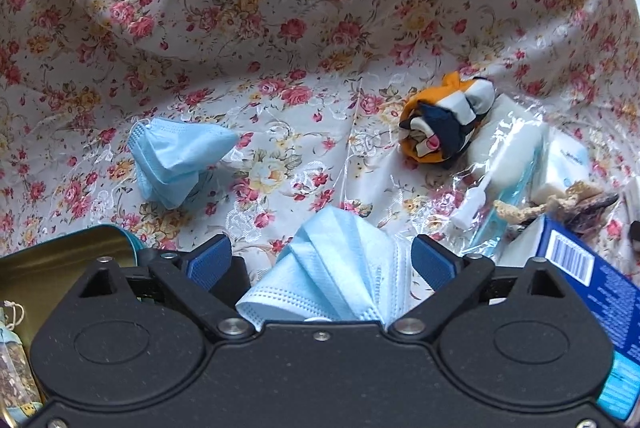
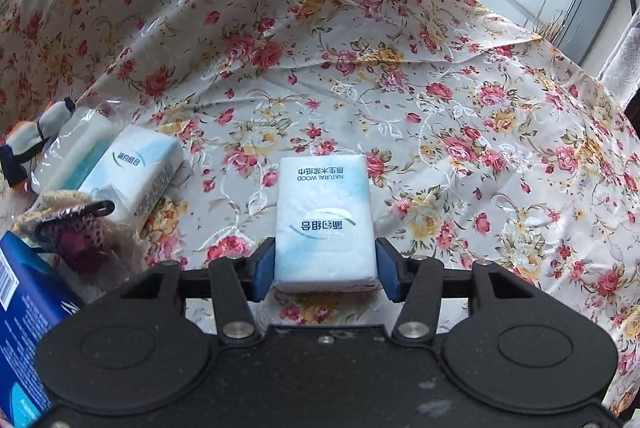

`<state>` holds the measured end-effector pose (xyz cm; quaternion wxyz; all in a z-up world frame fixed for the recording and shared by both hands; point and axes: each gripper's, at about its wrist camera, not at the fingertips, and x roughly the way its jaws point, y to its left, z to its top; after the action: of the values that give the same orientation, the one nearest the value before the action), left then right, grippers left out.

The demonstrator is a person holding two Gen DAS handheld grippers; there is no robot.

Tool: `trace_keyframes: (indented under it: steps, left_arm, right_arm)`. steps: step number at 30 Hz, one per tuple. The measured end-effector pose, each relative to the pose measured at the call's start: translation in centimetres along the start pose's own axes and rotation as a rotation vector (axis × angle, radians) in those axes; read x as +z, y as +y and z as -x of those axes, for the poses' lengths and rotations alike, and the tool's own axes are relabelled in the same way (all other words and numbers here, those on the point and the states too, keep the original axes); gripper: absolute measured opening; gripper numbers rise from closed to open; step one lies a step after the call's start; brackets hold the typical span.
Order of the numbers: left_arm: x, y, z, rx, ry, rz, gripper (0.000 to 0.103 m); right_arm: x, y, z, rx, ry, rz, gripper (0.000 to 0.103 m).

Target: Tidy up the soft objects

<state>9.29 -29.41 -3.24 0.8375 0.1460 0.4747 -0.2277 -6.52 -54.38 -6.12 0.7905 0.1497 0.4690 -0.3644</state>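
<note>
Right gripper (image 2: pixel 326 270) is clamped on a tissue pack (image 2: pixel 325 224), low over the floral cloth (image 2: pixel 460 131). Left gripper (image 1: pixel 320 260) stands wide, a crumpled blue mask (image 1: pixel 332 276) loose between its pads, untouched. Risk: soft pack squashes or slips; mask snags a finger (image 1: pixel 434 262) and drags.

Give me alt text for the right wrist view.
The right gripper is shut on a white tissue pack over a floral tablecloth. Another tissue pack lies at left, a blue box lower left.
</note>
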Motion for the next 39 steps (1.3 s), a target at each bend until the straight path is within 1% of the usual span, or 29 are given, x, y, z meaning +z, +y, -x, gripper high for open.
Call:
trace_keyframes:
  steps: [3, 4, 5, 6, 7, 9, 11, 12, 13, 14, 16, 17, 22, 26, 34, 39]
  left_arm:
    - [0.0, -0.5, -0.6, 0.016, 0.019, -0.019, 0.093]
    - [0.0, -0.6, -0.9, 0.018, 0.029, -0.023, 0.090]
    - [-0.1, -0.6, -1.2, 0.020, 0.040, -0.025, 0.085]
    - [-0.1, -0.6, -1.4, 0.019, 0.050, -0.024, 0.075]
    - [-0.1, -0.6, -1.6, 0.011, 0.061, -0.020, 0.069]
    - [-0.1, -0.4, -2.1, -0.020, 0.086, -0.008, 0.068]
    - [-0.2, -0.3, -2.4, -0.045, 0.101, 0.010, 0.067]
    - [-0.2, -0.3, -2.4, -0.045, 0.098, 0.010, 0.065]
    - [-0.2, -0.4, -2.3, -0.045, 0.092, 0.007, 0.064]
    - [-0.2, -0.5, -2.2, -0.050, 0.085, 0.006, 0.064]
    - [-0.1, -0.5, -1.8, -0.067, 0.073, 0.008, 0.064]
    - [0.0, -0.5, -1.5, -0.077, 0.064, 0.009, 0.064]
    - [0.8, -1.3, 0.2, -0.115, 0.026, -0.002, 0.064]
    - [1.9, -3.4, 1.6, -0.150, -0.013, -0.035, 0.064]
    - [3.6, -10.2, 4.3, -0.237, -0.104, -0.147, 0.064]
    - [3.1, -15.0, 5.1, -0.295, -0.124, -0.237, 0.064]
  right_arm:
    - [-0.2, 0.3, 0.0, -0.001, -0.003, 0.005, 0.052]
    - [-0.1, 0.3, -0.1, 0.003, -0.001, 0.004, 0.053]
    - [-0.1, 0.3, -0.2, 0.006, 0.001, 0.004, 0.054]
    - [-0.2, 0.3, -0.2, 0.009, 0.001, 0.003, 0.055]
    - [-0.2, 0.4, -0.2, 0.010, -0.002, 0.003, 0.057]
    - [-0.2, 0.3, -0.3, 0.011, -0.008, 0.003, 0.064]
    - [-0.1, 0.3, -0.4, 0.012, -0.010, 0.001, 0.068]
    - [0.0, 0.3, -0.5, 0.012, -0.011, 0.001, 0.068]
    - [0.0, 0.3, -0.6, 0.013, -0.012, 0.000, 0.068]
    - [0.0, 0.3, -0.7, 0.014, -0.016, -0.001, 0.066]
    - [-0.1, 0.2, -0.7, 0.032, -0.019, -0.005, 0.054]
    - [-0.1, 0.0, -0.5, 0.040, -0.022, -0.012, 0.051]
    - [-0.7, -1.5, 0.3, 0.058, -0.027, -0.075, 0.051]
    - [-1.7, -3.0, 1.3, 0.056, -0.035, -0.124, 0.051]
    - [-4.9, -5.8, 4.1, 0.060, -0.058, -0.200, 0.051]
    - [-7.3, -6.7, 6.1, 0.067, -0.065, -0.233, 0.051]
